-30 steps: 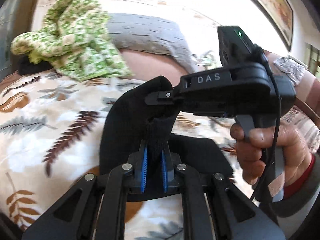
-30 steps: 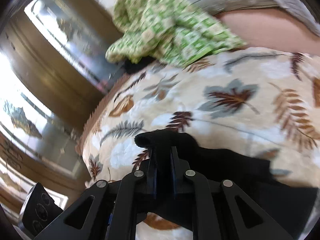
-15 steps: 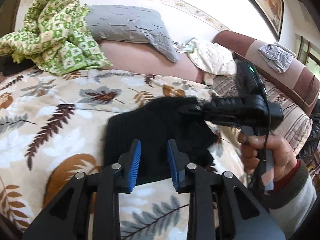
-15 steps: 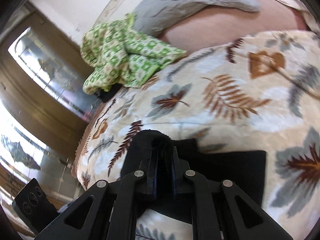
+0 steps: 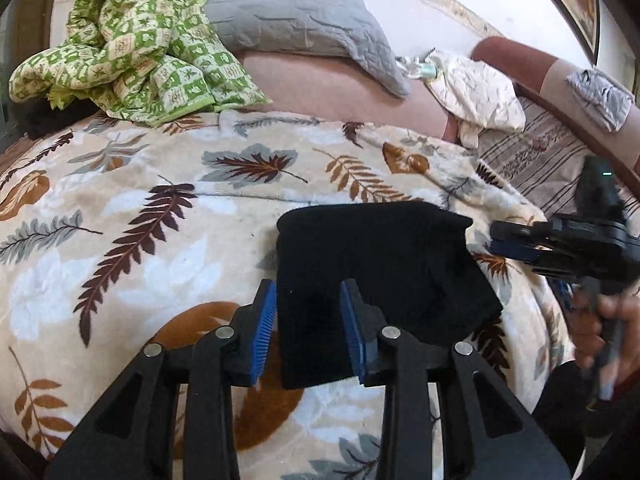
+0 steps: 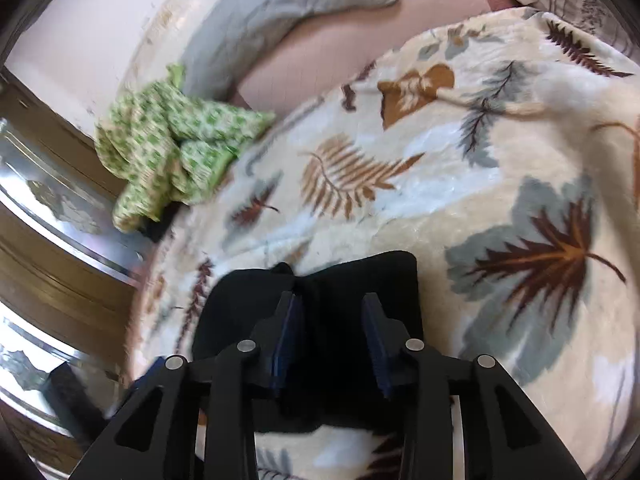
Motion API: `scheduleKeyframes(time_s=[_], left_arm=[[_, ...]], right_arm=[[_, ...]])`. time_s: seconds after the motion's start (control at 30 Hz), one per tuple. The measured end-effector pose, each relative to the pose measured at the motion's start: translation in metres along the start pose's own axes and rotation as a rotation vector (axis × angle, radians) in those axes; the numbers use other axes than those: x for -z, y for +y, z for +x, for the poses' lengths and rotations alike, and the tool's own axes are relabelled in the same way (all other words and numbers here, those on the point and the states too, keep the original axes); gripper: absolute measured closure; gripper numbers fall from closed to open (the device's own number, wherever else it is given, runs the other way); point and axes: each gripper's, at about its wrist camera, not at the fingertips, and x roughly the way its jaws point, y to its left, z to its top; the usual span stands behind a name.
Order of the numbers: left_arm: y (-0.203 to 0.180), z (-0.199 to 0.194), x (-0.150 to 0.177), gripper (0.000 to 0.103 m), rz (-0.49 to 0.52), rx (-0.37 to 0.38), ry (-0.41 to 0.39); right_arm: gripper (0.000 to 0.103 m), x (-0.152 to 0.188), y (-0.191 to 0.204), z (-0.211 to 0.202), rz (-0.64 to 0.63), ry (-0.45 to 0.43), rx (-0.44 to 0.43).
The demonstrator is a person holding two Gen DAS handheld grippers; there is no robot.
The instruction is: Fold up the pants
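The black pants (image 5: 380,276) lie folded into a compact rectangle on the leaf-patterned blanket (image 5: 160,208). My left gripper (image 5: 308,332) is open, its blue pads either side of the bundle's near left corner, holding nothing. My right gripper (image 5: 504,240) shows at the right of the left wrist view, just off the bundle's right edge. In the right wrist view the right gripper (image 6: 332,340) is open over the pants (image 6: 360,280), empty.
A green patterned cloth (image 5: 132,40) and a grey pillow (image 5: 296,20) lie at the head of the bed. A cream cloth (image 5: 476,92) and a striped sheet (image 5: 536,160) are at the right. A wooden frame with glass (image 6: 48,208) runs along the bed's far side.
Both grippers let go of the pants and opened. The folded bundle now rests on the blanket, and both grippers have drawn back from it.
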Motion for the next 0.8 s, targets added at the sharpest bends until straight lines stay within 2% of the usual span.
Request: scheduleKeyframes(time_s=[0.17, 0.3, 0.33, 0.37, 0.4, 0.47, 0.53, 0.57, 0.7, 0.73, 0.8], left_arm=[[-0.010, 0.021, 0.004, 0.072, 0.025, -0.007, 0.052], [-0.017, 0.026, 0.007, 0.063, 0.046, -0.016, 0.057], [-0.018, 0.026, 0.006, 0.063, 0.048, -0.016, 0.059], [-0.018, 0.025, 0.005, 0.063, 0.048, -0.014, 0.062], [-0.018, 0.023, 0.004, 0.063, 0.045, -0.001, 0.064], [-0.016, 0.017, 0.001, 0.061, 0.029, 0.019, 0.049], [-0.014, 0.012, 0.000, 0.046, 0.007, 0.021, 0.019], [-0.014, 0.012, 0.000, 0.044, 0.001, 0.019, 0.011], [-0.020, 0.033, 0.007, 0.043, 0.041, -0.012, 0.091], [-0.020, 0.033, 0.009, 0.043, 0.045, -0.020, 0.086], [-0.020, 0.031, 0.011, 0.043, 0.045, -0.021, 0.072]], right_arm=[[0.067, 0.018, 0.019, -0.002, -0.091, 0.061, -0.039], [0.067, 0.032, 0.034, 0.016, -0.123, 0.125, -0.069], [0.071, 0.036, 0.037, 0.021, -0.136, 0.144, -0.064], [0.088, 0.041, 0.042, 0.027, -0.175, 0.161, -0.048], [0.095, 0.043, 0.044, 0.027, -0.200, 0.154, -0.036], [0.095, 0.047, 0.047, 0.018, -0.232, 0.123, -0.027], [0.096, 0.049, 0.049, 0.006, -0.261, 0.101, -0.027], [0.096, 0.051, 0.050, 0.001, -0.277, 0.094, -0.013], [0.094, 0.062, 0.036, 0.014, -0.267, 0.138, 0.055], [0.088, 0.062, 0.030, 0.016, -0.231, 0.139, 0.041], [0.080, 0.055, 0.020, 0.003, -0.142, 0.086, -0.012]])
